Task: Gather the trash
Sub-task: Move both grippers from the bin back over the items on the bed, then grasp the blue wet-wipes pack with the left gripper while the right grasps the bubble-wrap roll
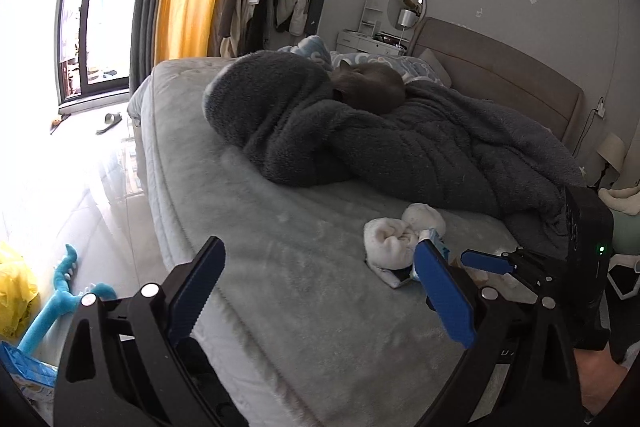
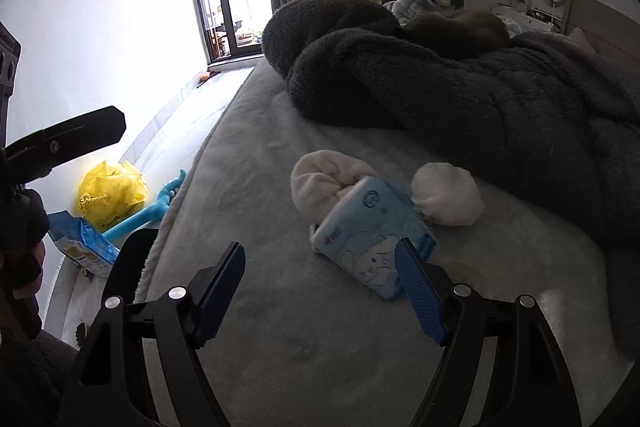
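Left wrist: left gripper [image 1: 320, 291] fingers apart, empty, over grey bed [image 1: 280, 267], white socks [image 1: 390, 239] ahead; right wrist: right gripper [image 2: 322, 289] fingers apart, empty, blue tissue pack [image 2: 370, 239] on bed btw socks, touching right finger tip.

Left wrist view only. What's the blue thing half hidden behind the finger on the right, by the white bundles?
Observer: A light-blue tissue pack with a cartoon print, lying on the bed.
Operator: Right gripper holding anything?
Observer: No. The right gripper is open, with nothing between its fingers.
Operator: Is the pack clear of the bundles?
Observer: No. Its far end rests against the left white bundle, and the right bundle sits by its far corner.
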Demonstrator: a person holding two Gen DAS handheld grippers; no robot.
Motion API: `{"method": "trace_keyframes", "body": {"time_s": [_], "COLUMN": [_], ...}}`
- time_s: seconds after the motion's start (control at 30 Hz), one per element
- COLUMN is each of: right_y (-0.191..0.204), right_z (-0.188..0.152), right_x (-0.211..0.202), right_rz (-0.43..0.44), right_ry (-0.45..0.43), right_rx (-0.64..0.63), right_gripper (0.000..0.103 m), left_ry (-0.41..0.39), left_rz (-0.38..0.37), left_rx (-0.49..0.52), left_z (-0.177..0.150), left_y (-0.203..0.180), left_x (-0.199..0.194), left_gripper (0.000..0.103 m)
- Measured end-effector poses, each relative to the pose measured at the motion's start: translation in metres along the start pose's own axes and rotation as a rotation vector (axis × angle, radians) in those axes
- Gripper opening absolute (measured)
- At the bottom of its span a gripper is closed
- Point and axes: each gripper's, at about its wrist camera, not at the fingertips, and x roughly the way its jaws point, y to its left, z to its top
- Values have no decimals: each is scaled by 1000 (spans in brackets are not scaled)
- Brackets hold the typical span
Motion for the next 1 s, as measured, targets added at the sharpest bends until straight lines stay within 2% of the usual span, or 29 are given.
{"method": "trace_keyframes", "body": {"time_s": [0.27, 0.57, 0.73, 0.9, 1.0], "right_y": [-36, -78, -101, -120, -126], "right_z": [-5, -9, -12, -18, -24], "right_x": [-2, -4, -4, -5, -8], "right_rz": [-40, -77, -113, -118, -108], "right_ry": [8, 12, 25, 35, 40], "right_rx": [3, 30, 56, 97, 109], "right_gripper": [78, 78, 78, 78, 78], "left_ry": [47, 126, 176, 219, 237], "left_rz": [-51, -113, -154, -202, -203], "left_rx": [25, 99, 110, 85, 76], "left_z": [-2, -12, -20, -26, -29], "left_y": [-25, -60, -73, -80, -83], "left_x": [29, 66, 82, 95, 101], "left_gripper": [97, 96, 84, 79, 76]}}
